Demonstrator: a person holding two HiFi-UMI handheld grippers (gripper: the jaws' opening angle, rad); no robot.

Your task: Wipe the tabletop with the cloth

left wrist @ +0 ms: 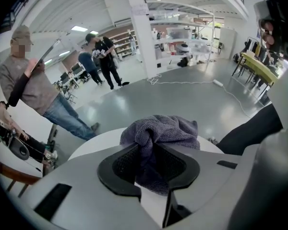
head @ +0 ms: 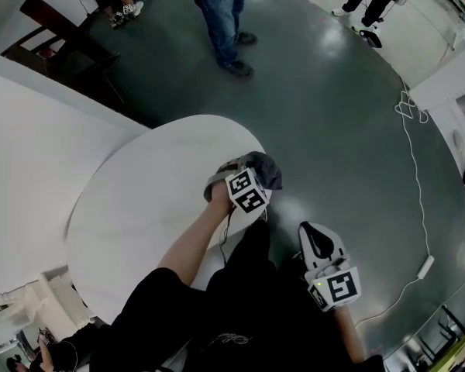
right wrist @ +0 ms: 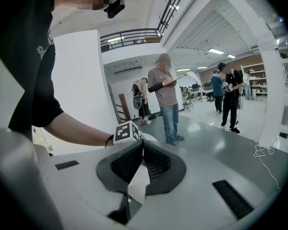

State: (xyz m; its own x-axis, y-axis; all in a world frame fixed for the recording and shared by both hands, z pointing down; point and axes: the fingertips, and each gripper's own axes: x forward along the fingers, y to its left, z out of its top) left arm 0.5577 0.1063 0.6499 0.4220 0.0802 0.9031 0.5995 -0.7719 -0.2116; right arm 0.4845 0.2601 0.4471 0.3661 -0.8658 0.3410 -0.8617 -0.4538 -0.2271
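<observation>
- Head view: a round, smooth white table (head: pixel 132 208) filled the middle left of the frame. The cloth (head: pixel 263 169) was bunched at its right edge, just right of centre.
- The cloth was a grey-purple terry towel with a looped pile, crumpled into soft folds. In the left gripper view it rose above the pads at the centre.
- The left gripper (head: pixel 231 178) was clamped on the cloth, its ribbed black pads pinching a fold between them. It pointed steeply down at the tabletop.
- The right gripper (head: pixel 314 235) hung off the table at lower right, over the glossy dark grey floor (head: pixel 318 115). In the right gripper view its jaws met with nothing between them.
- A person in blue jeans (head: pixel 223 22) stood at upper centre, well apart from the table.
- A dark wooden chair (head: pixel 50 33) sat at upper left.
- A thin white cable (head: pixel 422 208) trailed over the floor along the right side.
- The wearer's bare forearm (head: pixel 190 242) and black clothing covered the table's lower right rim.
</observation>
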